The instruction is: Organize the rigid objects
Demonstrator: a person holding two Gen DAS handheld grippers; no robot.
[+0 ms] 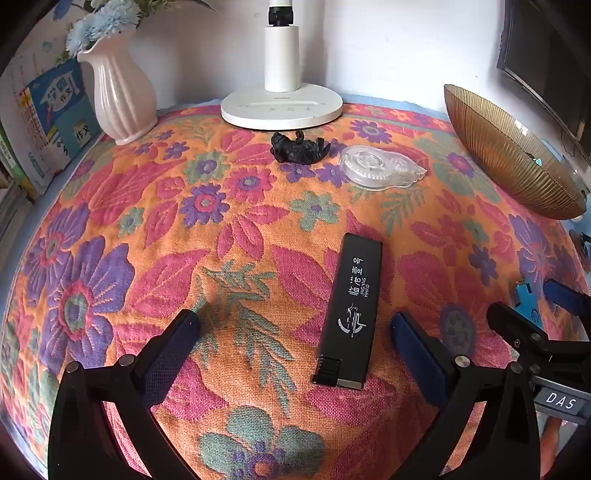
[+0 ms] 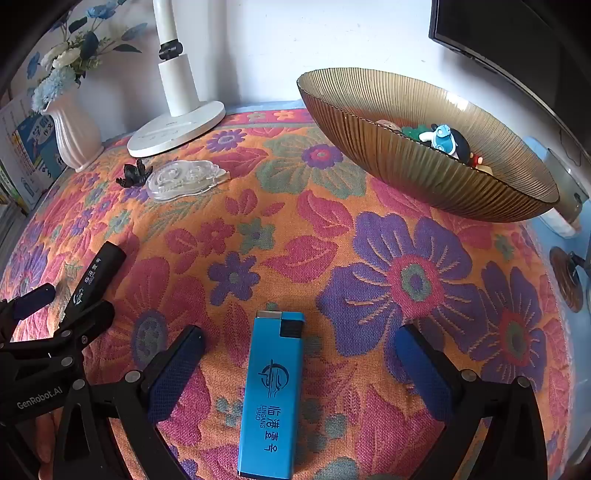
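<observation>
A black lighter (image 1: 351, 314) lies flat on the floral cloth between the open fingers of my left gripper (image 1: 295, 328), nearer the right finger; it also shows in the right wrist view (image 2: 96, 273). A blue lighter (image 2: 273, 391) lies flat between the open fingers of my right gripper (image 2: 299, 343), untouched. A small black animal figurine (image 1: 299, 147) and a clear tape dispenser (image 1: 380, 168) lie farther back. A ribbed amber glass bowl (image 2: 369, 122) at the right holds several small toys (image 2: 447, 140).
A white lamp base (image 1: 280, 110) stands at the back centre. A pale ribbed vase (image 1: 122, 92) with blue flowers stands at the back left, with books (image 1: 55, 118) beside it. A dark monitor (image 2: 498, 33) hangs at the upper right.
</observation>
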